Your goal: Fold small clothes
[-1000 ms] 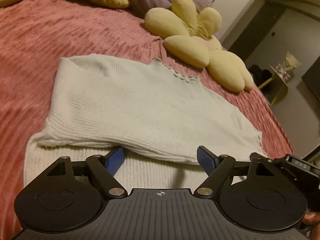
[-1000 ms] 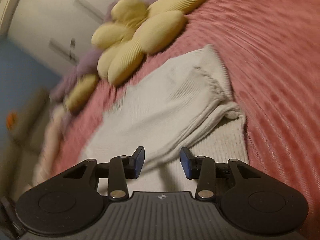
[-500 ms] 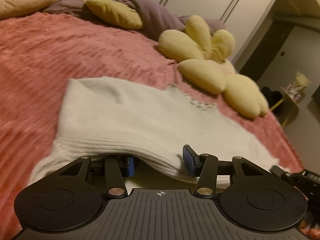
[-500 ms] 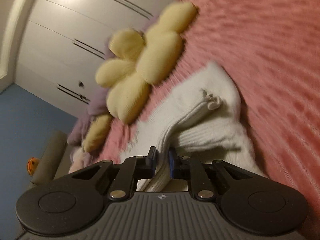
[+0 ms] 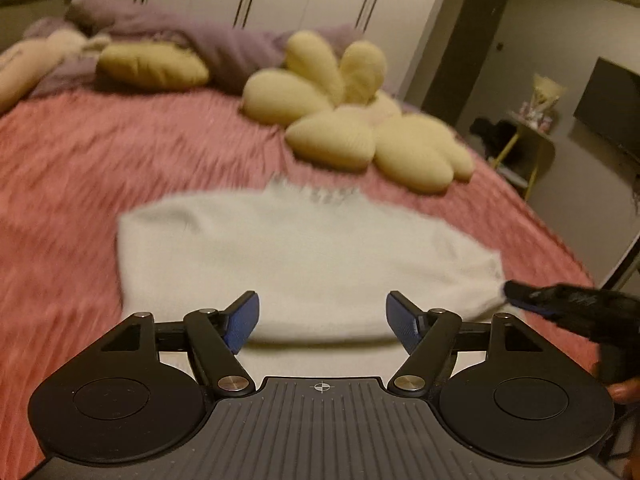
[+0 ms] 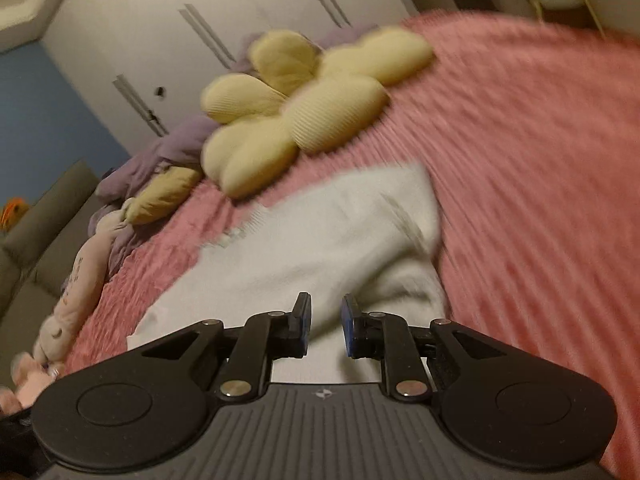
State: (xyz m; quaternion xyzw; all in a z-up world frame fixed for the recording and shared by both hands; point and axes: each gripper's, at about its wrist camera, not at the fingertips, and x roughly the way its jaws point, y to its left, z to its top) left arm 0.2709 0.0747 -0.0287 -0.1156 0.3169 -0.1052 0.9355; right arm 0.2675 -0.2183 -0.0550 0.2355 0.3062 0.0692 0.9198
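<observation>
A small white knit sweater [image 5: 304,256] lies folded over on the pink bedspread [image 5: 80,168]. My left gripper [image 5: 322,322] is open, its blue pads wide apart just short of the sweater's near folded edge, holding nothing. My right gripper [image 6: 325,322] is open by a narrow gap, with the sweater [image 6: 320,240] just ahead of the pads and nothing between them. The right gripper also shows in the left wrist view [image 5: 568,308] by the sweater's right corner. Both views are blurred by motion.
A yellow flower-shaped cushion [image 5: 360,128] lies beyond the sweater, also in the right wrist view [image 6: 296,112]. Purple bedding [image 5: 208,48], a yellow pillow [image 5: 152,66] and soft toys [image 6: 76,280] lie at the bed's head. White wardrobe doors stand behind. The bed's edge drops off at the right [image 5: 568,240].
Both grippers had closed on the sweater's near edge half a second ago and have since opened and pulled back. The sweater now lies folded further away from me.
</observation>
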